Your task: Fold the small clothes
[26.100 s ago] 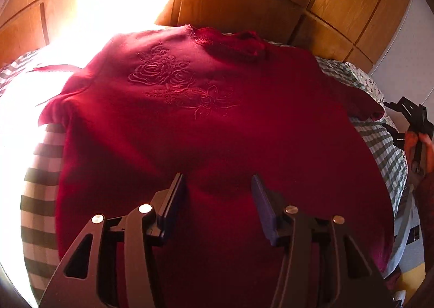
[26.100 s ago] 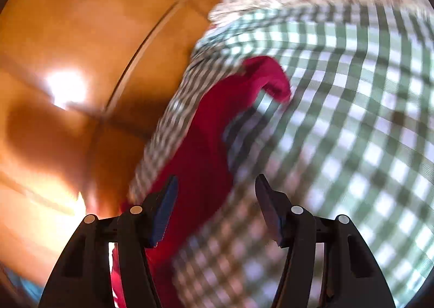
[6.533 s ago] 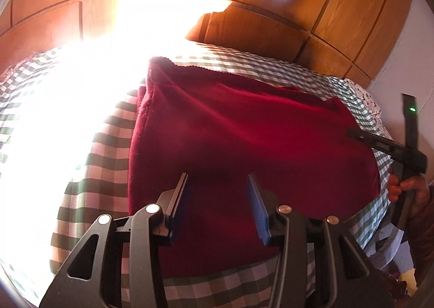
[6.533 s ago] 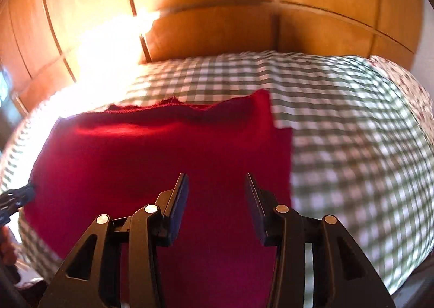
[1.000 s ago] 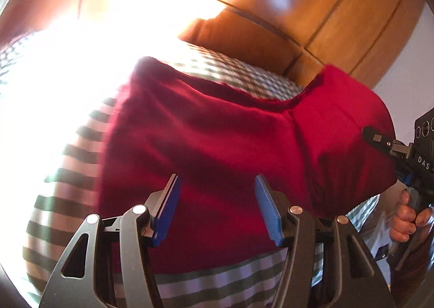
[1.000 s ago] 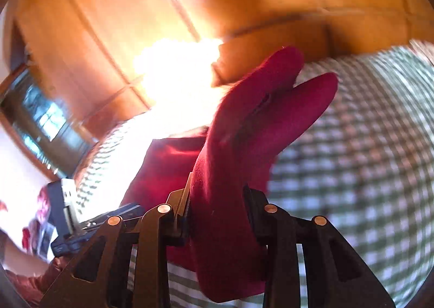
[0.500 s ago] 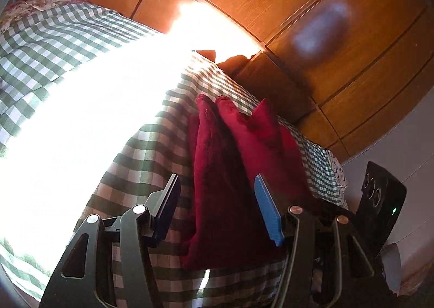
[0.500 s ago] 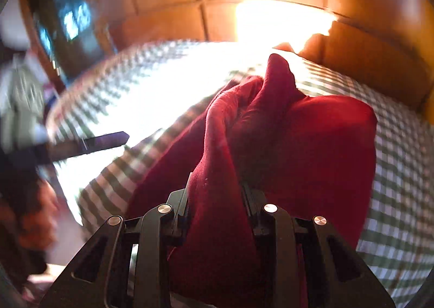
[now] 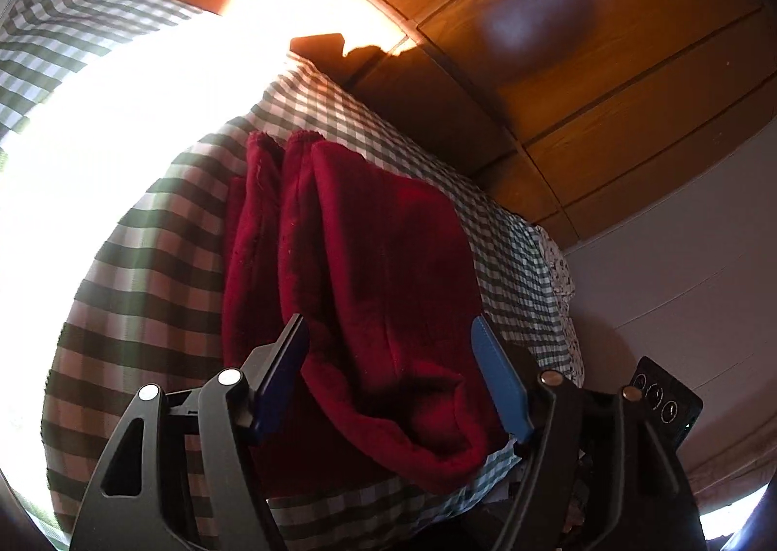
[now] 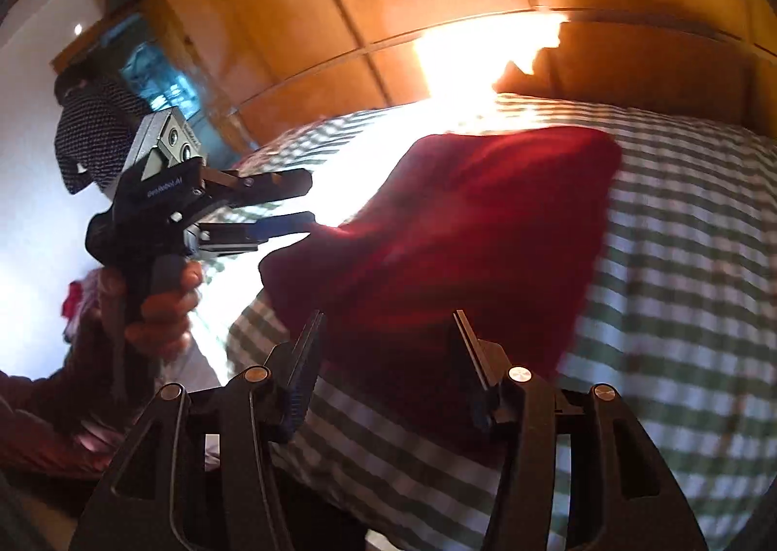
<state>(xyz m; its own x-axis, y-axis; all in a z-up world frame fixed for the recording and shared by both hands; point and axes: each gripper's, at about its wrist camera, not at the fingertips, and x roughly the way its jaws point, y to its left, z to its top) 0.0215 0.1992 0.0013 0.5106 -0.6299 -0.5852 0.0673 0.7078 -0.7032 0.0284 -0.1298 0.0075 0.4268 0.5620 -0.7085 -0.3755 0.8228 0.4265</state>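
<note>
1. The left gripper (image 10: 272,206) is seen at the left of the right wrist view, held in a hand (image 10: 160,308) off the near left edge of the bed (image 10: 680,259). Its jaws have just been opening and are spread, with nothing pinched; in the left wrist view the garment lies beyond the blue pads (image 9: 500,386), not pressed by them.
2. The red garment (image 9: 369,289) is laid in a folded bundle on the checked bedcover, close to the near edge, with several layers showing along its left side.
3. The right gripper (image 10: 388,357) is placed over the near end of the bundle. Its jaws have just been opening and stand apart; the cloth is released, and no pinch is seen, though blur hides the exact clearance.
4. A slip is judged possible: the rolled near end overhangs towards the bed edge, so the bundle could be dragged off if a finger catches the pile during withdrawal.
5. The loose left layers could spring open, since nothing presses them flat.
</note>
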